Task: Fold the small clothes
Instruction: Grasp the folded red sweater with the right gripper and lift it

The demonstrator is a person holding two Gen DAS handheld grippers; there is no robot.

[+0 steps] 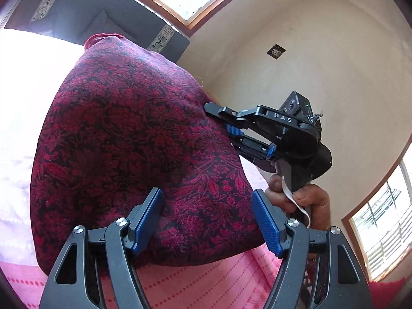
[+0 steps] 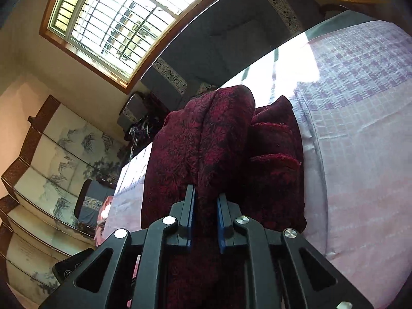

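My left gripper (image 1: 207,221) is spread wide, the red floral cloth's (image 1: 134,139) lower hem right between the pads but not pinched. Further out my right gripper (image 1: 226,128) is clamped on the cloth's right edge, holding it up over the pink bedspread (image 1: 200,280).

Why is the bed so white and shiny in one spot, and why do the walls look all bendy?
In the left wrist view, sunlight washes out the bedcover to plain white beside the dark red cloth; in the right wrist view, the same glare hits the checked cover below the bright window. The fisheye lenses curve straight edges in both views.
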